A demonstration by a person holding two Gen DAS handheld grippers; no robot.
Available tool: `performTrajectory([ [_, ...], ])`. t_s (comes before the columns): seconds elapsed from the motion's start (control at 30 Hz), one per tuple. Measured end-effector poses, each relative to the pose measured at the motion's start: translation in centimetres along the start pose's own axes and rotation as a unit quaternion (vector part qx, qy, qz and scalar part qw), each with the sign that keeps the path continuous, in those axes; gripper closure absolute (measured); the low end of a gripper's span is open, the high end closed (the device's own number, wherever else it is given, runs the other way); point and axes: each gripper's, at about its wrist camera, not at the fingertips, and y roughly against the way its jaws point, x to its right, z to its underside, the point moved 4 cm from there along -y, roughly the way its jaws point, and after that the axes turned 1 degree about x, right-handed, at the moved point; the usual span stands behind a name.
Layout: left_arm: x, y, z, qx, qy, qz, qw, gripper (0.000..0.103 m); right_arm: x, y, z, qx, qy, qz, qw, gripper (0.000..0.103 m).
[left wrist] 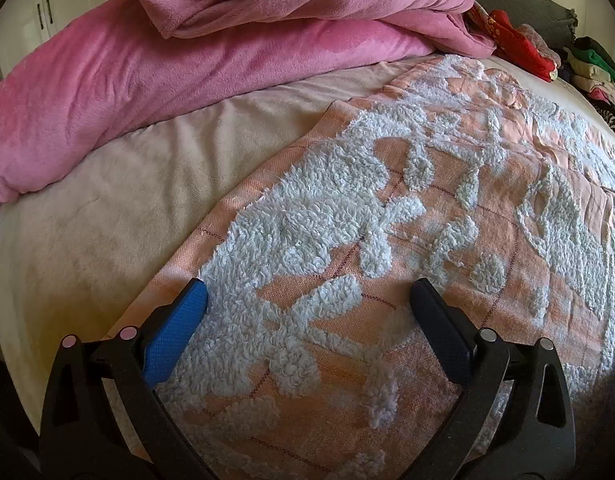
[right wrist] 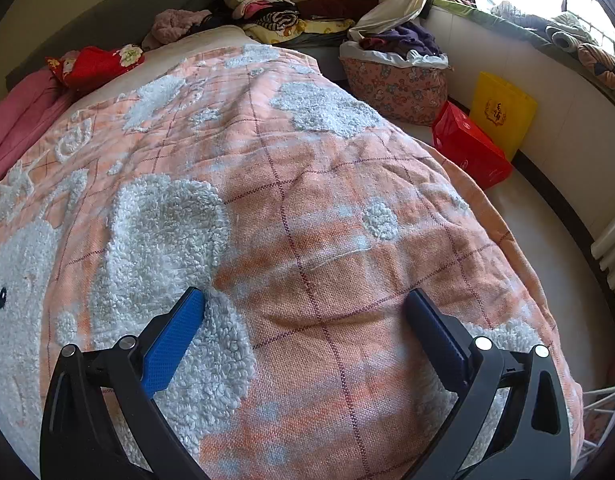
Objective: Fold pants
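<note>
No pants can be picked out in either view. An orange checked blanket (left wrist: 447,200) with fluffy white patches covers the bed and fills both views (right wrist: 307,200). My left gripper (left wrist: 309,286) hovers open just over the blanket near its left edge, nothing between its blue pads (left wrist: 175,336). My right gripper (right wrist: 305,294) is open too, low over the blanket's middle beside a white fluffy patch, and holds nothing.
A rumpled pink duvet (left wrist: 147,72) lies along the far left over a beige sheet (left wrist: 127,200). Stacked folded clothes (right wrist: 299,0) and a red floral cloth (right wrist: 95,62) sit at the bed's head. A floral laundry basket (right wrist: 395,80), red bag (right wrist: 471,148) and yellow bag (right wrist: 501,112) stand on the floor at right.
</note>
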Motion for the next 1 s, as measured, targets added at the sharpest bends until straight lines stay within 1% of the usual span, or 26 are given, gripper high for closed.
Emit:
performTrajectory([
  [1.0,-0.16,0.10,0.11,0.000,-0.001,0.000,1.0000,0.008,0.09,-0.01,-0.06,0.000,0.000,-0.001,1.000,0.004],
])
